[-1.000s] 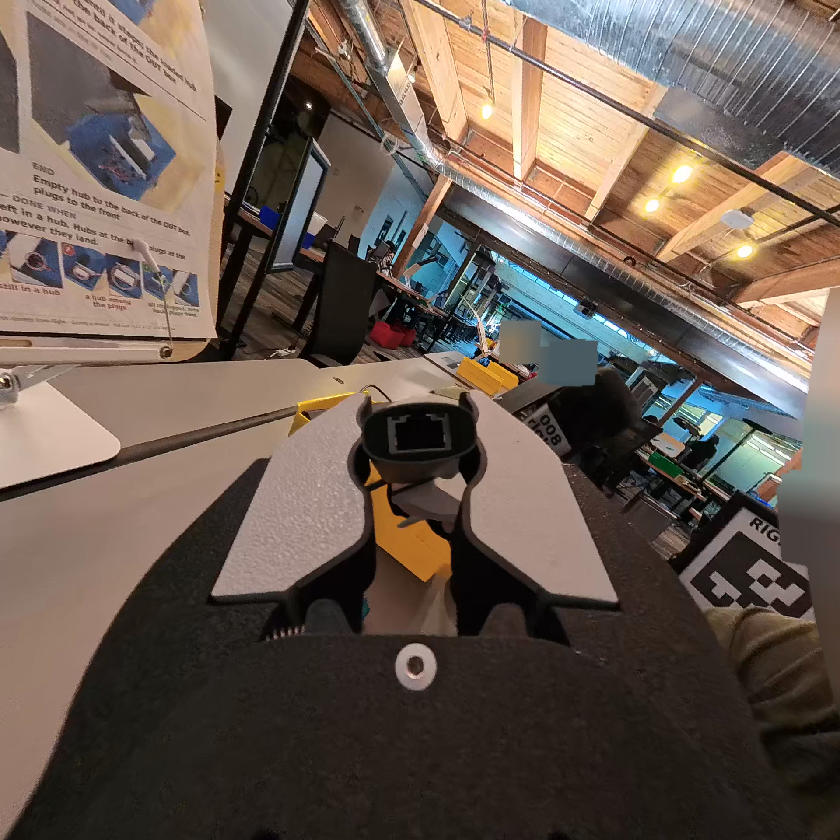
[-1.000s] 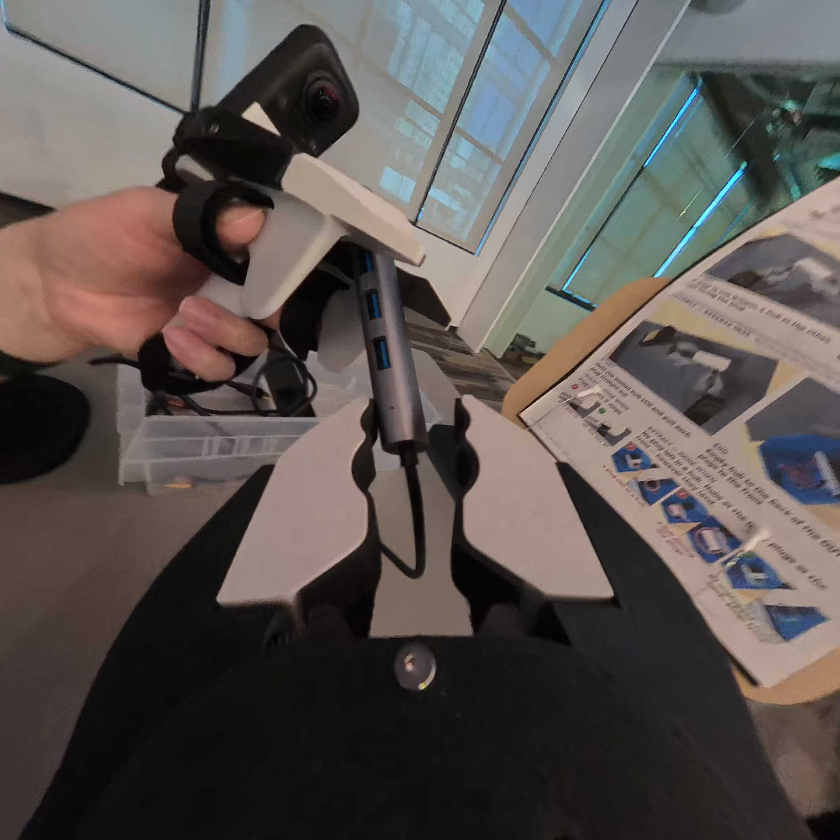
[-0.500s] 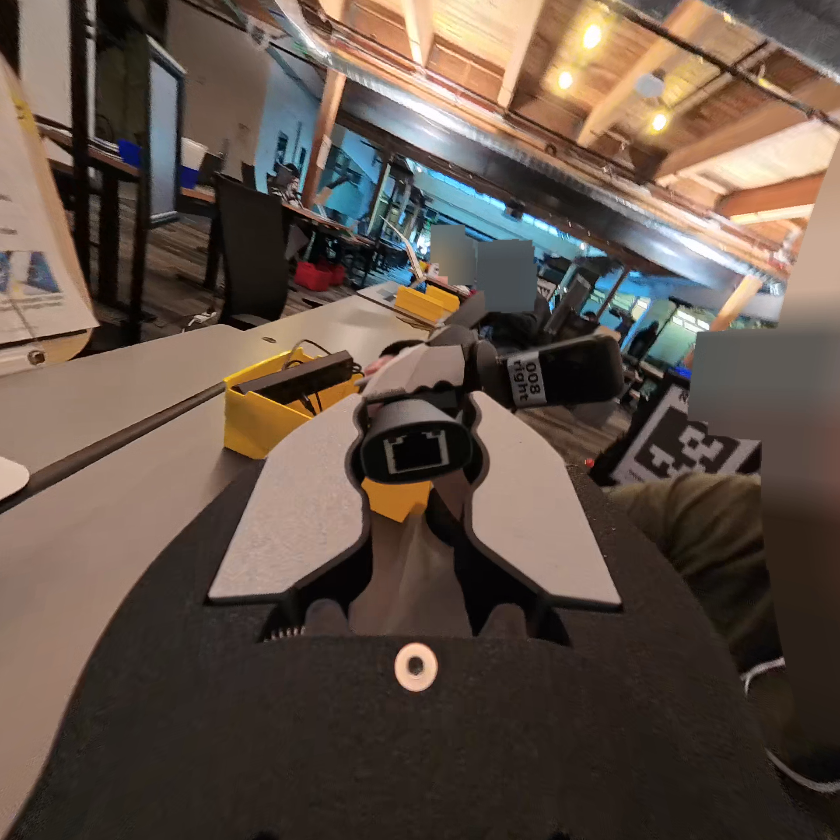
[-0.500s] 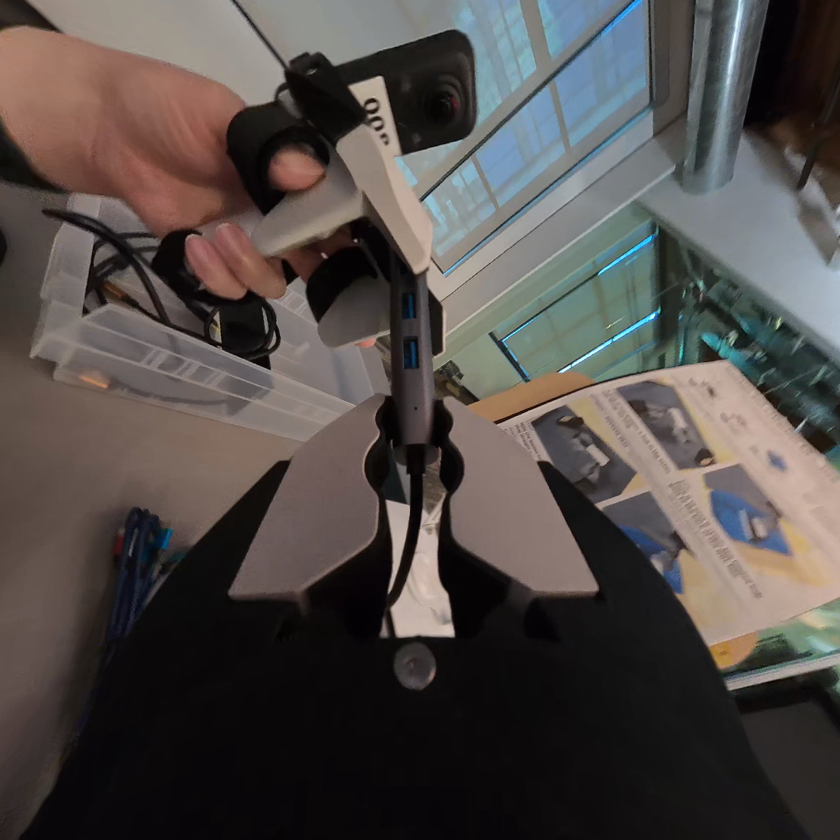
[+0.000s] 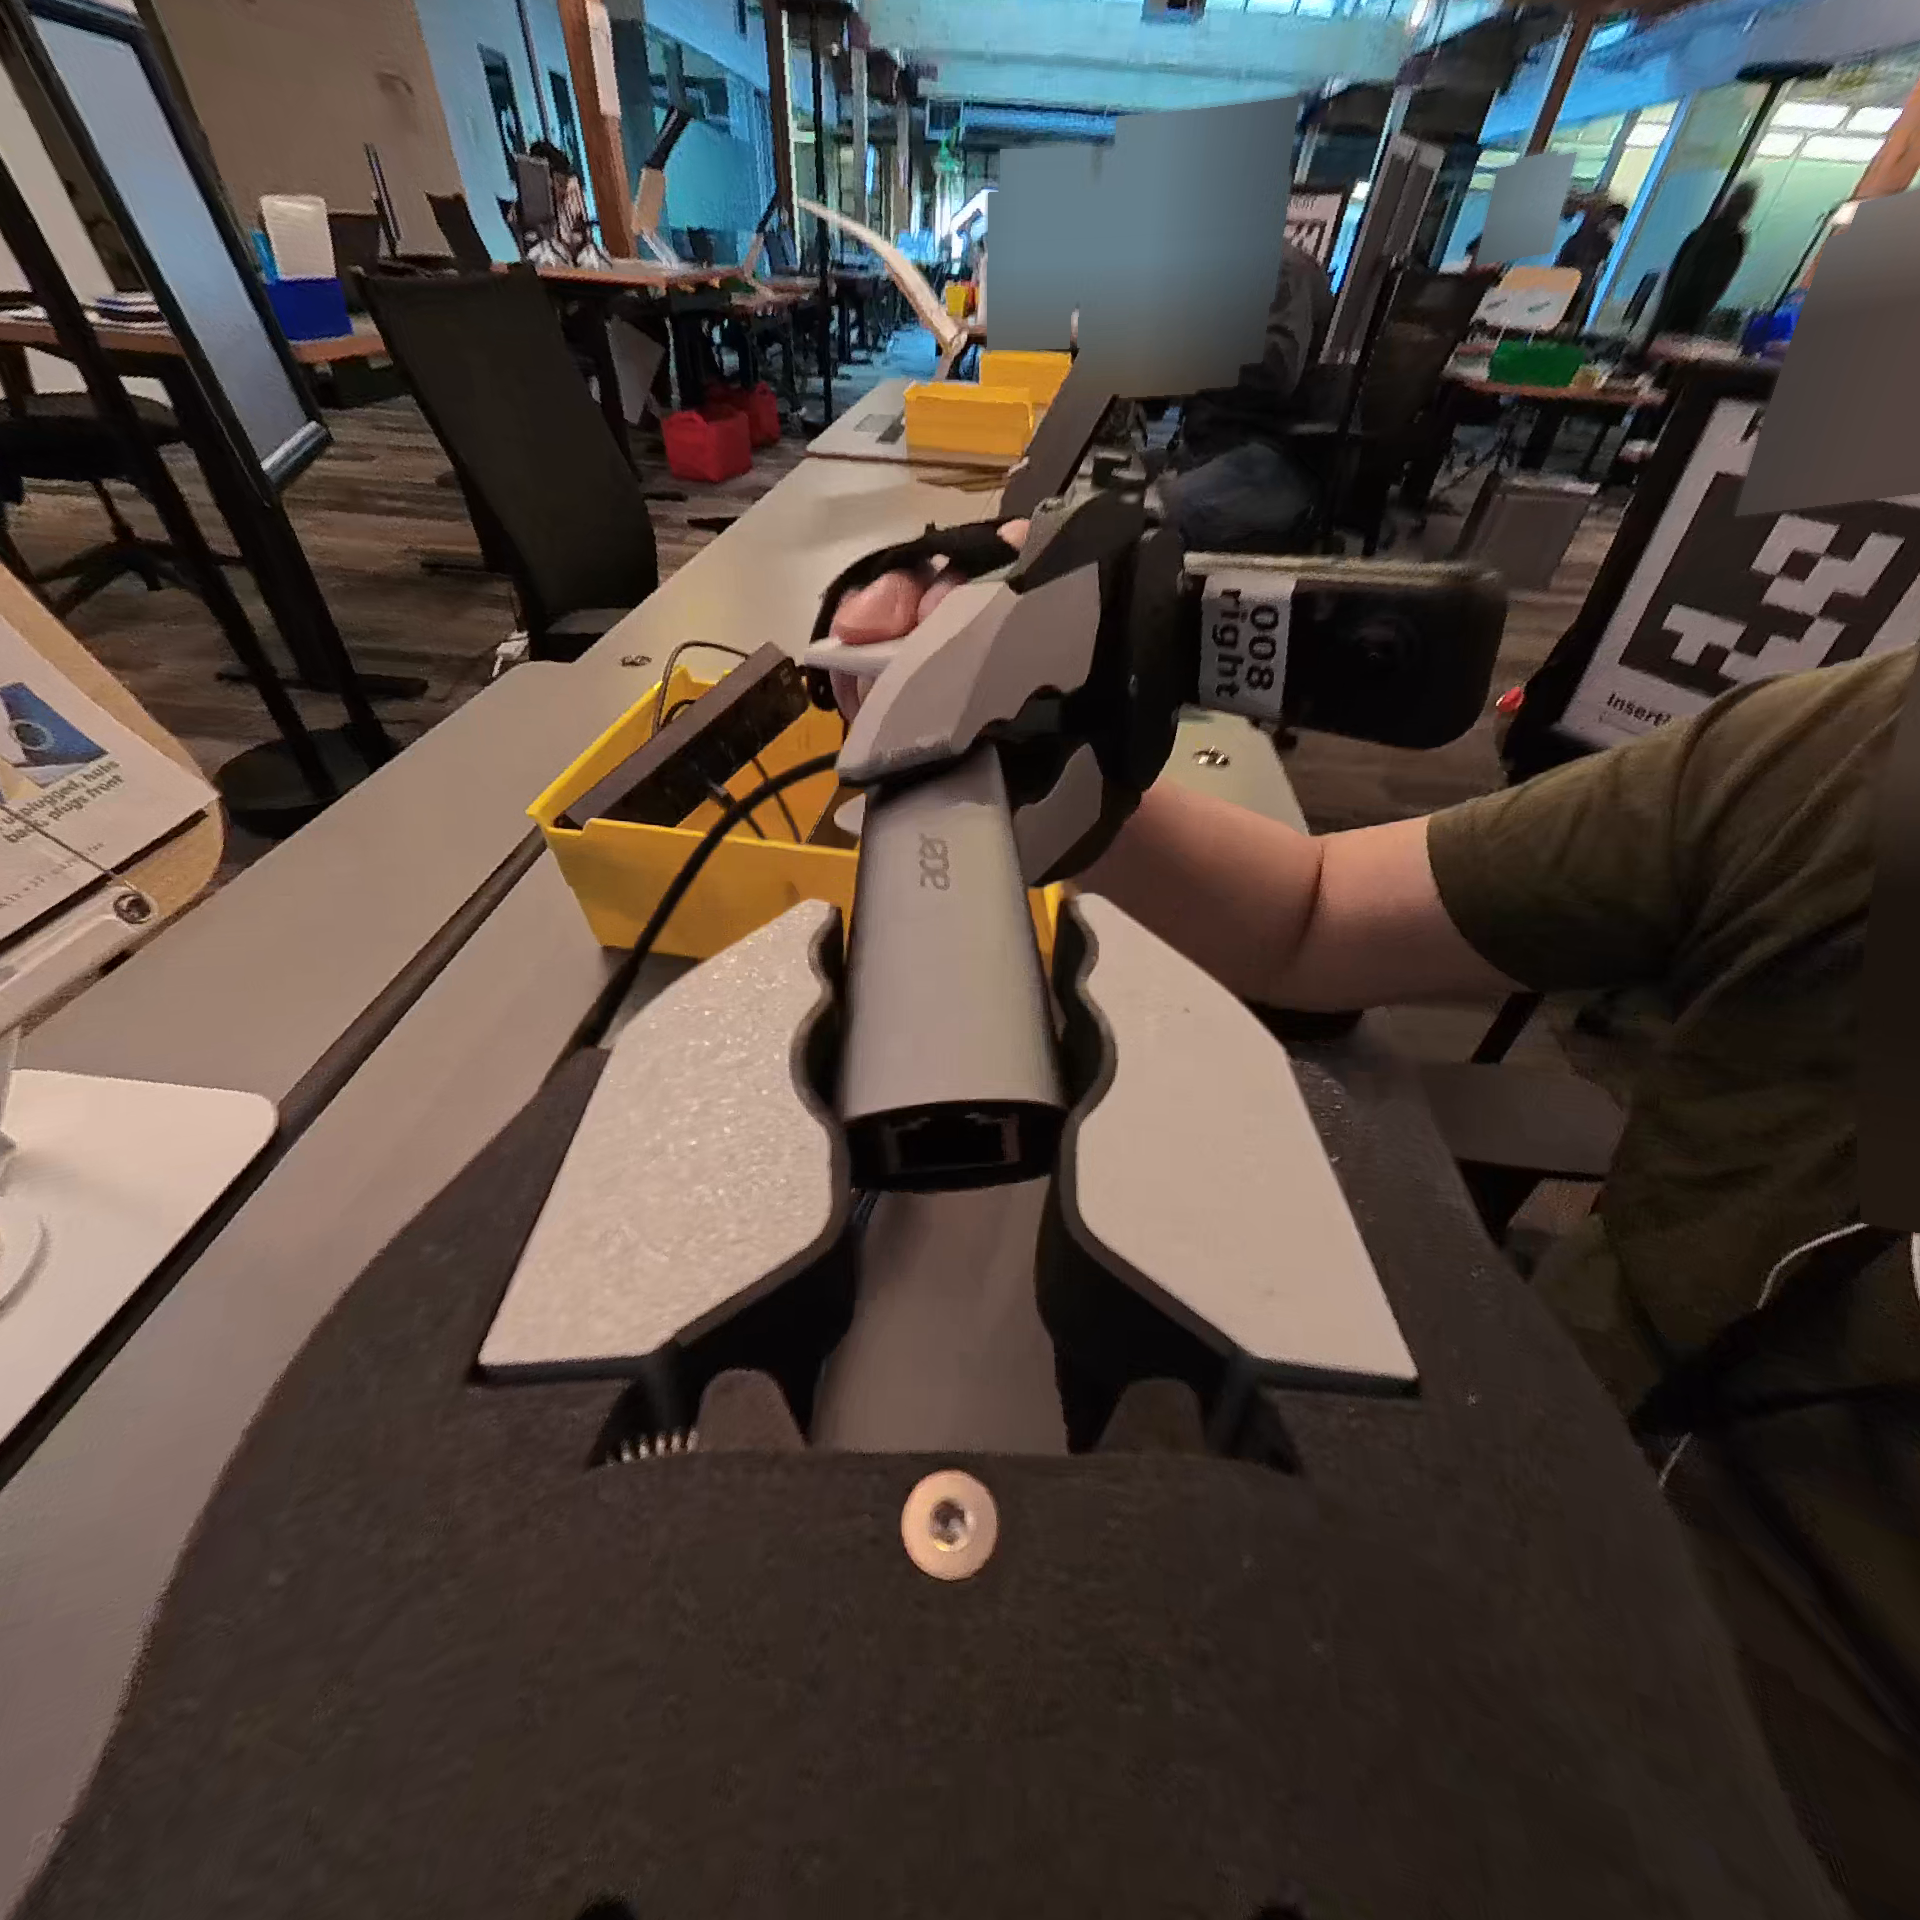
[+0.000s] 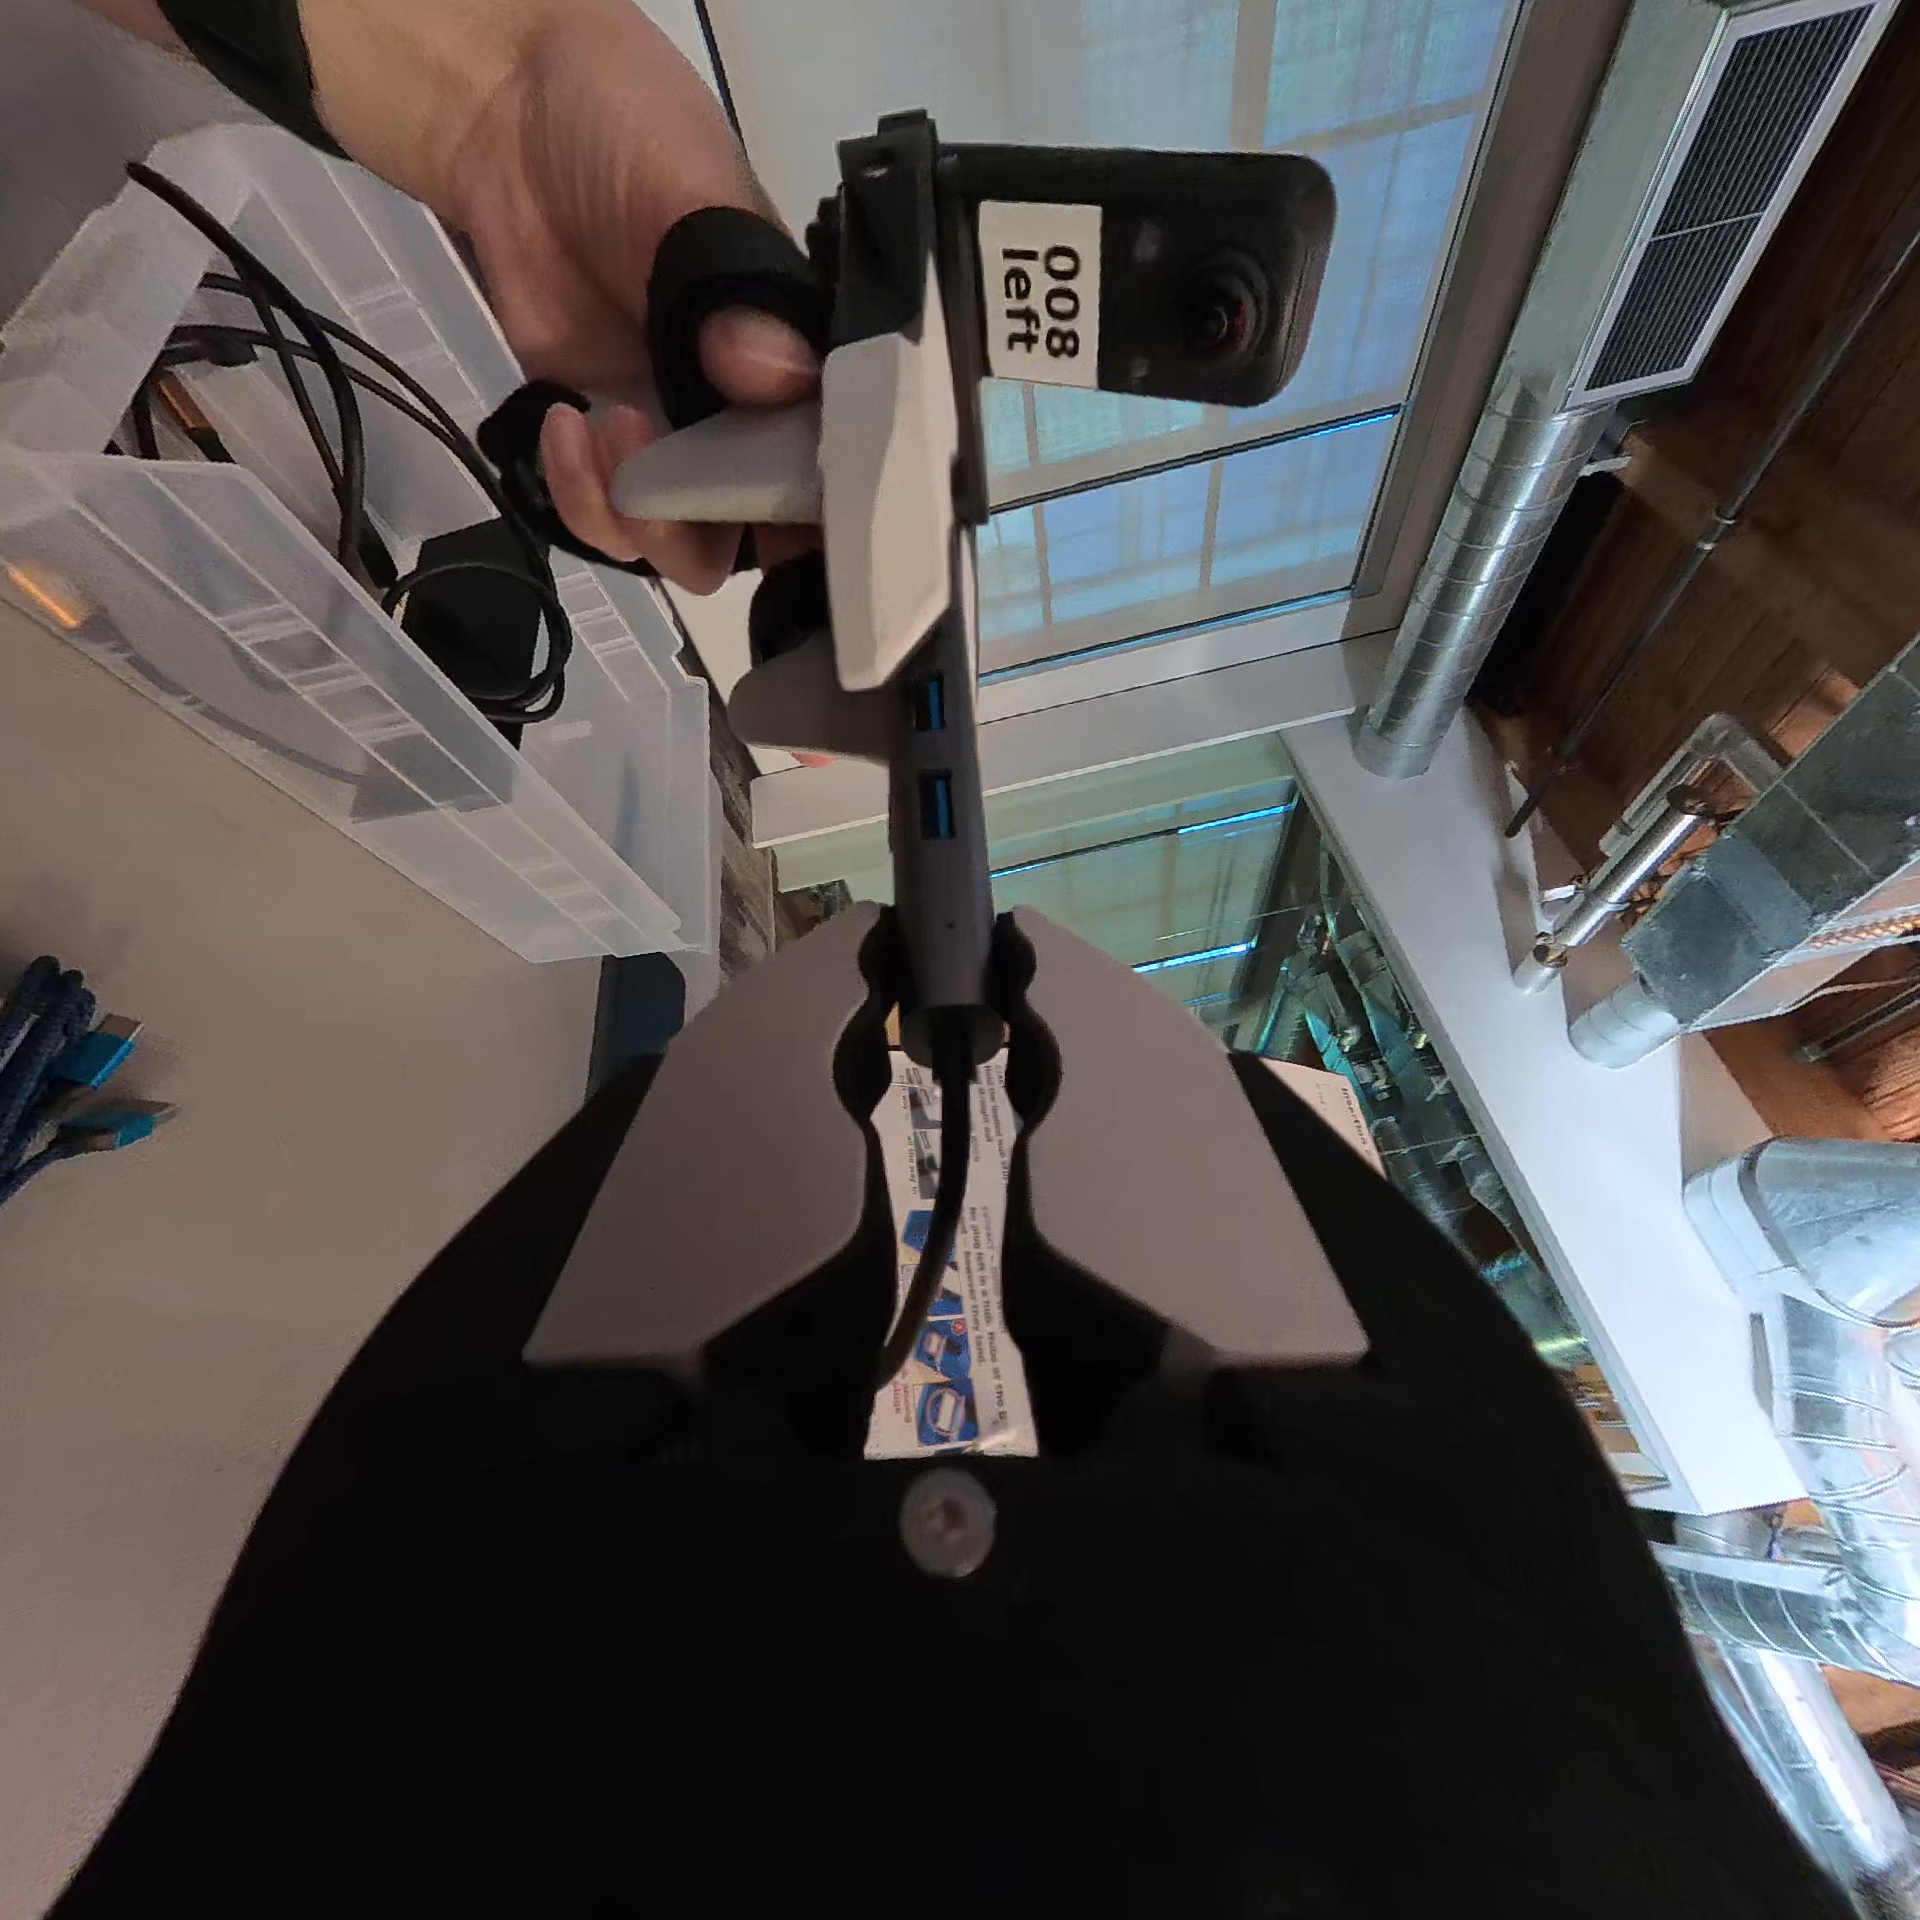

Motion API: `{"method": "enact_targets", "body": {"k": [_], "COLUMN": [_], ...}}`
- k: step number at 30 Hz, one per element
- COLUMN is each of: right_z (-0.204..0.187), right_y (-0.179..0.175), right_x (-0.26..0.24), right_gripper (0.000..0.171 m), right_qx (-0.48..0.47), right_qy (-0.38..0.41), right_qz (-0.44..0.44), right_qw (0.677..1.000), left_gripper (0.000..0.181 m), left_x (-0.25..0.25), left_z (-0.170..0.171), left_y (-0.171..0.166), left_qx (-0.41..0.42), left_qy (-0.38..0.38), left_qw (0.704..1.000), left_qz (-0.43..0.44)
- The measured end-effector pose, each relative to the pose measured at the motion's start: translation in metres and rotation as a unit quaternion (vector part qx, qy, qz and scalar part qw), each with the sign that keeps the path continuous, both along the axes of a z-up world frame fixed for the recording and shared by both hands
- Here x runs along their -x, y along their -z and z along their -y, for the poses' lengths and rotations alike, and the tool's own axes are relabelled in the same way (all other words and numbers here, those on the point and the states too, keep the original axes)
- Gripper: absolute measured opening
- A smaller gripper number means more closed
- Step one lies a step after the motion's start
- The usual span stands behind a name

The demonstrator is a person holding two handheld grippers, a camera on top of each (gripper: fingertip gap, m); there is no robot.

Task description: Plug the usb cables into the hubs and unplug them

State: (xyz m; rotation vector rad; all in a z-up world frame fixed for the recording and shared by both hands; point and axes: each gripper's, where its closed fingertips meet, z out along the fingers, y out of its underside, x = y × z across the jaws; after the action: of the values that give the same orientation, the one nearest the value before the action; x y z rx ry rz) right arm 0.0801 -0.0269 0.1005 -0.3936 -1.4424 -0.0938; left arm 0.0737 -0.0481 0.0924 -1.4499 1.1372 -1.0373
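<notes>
Both grippers clamp the grey hub (image 5: 943, 987) in mid-air, left gripper (image 5: 945, 1039) and right gripper (image 6: 940, 997) at opposite ends, its blue ports empty, so plugging looks undone.

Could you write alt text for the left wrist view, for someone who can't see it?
A grey hub is clamped at both ends, the left gripper near, the right gripper far, above a yellow bin on a grey table.

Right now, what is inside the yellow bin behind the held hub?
The yellow bin holds a long black hub-like bar leaning on its rim, plus thin dark cables. The grey hub covers the bin's right part.
</notes>
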Motion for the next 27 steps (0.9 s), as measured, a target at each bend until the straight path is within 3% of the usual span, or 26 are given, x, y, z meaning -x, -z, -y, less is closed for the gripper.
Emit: {"method": "enact_targets", "body": {"k": [4, 13, 21, 27], "right_z": [0.003, 0.001, 0.004, -0.001], "right_y": [-0.002, -0.002, -0.002, 0.002], "right_x": [-0.002, -0.008, -0.01, -0.009], "right_gripper": [0.018, 0.018, 0.018, 0.018], "right_qx": [-0.019, -0.027, -0.034, -0.034], "right_qy": [-0.007, -0.014, -0.016, -0.004], "right_qz": [-0.006, -0.002, 0.006, 0.014], "right_qw": [1.0, 1.0, 0.999, 0.999], "left_gripper": [0.044, 0.037, 0.038, 0.036], "left_x": [-0.001, -0.008, -0.011, -0.007], "left_z": [0.003, 0.0, 0.006, -0.002], "left_y": [0.002, 0.006, 0.003, 0.011], "left_qx": [-0.026, -0.075, -0.058, -0.092], "left_qy": [-0.002, -0.027, 0.003, -0.036], "left_qw": [0.999, 0.996, 0.998, 0.993], "left_qz": [-0.021, -0.046, -0.02, -0.068]}}
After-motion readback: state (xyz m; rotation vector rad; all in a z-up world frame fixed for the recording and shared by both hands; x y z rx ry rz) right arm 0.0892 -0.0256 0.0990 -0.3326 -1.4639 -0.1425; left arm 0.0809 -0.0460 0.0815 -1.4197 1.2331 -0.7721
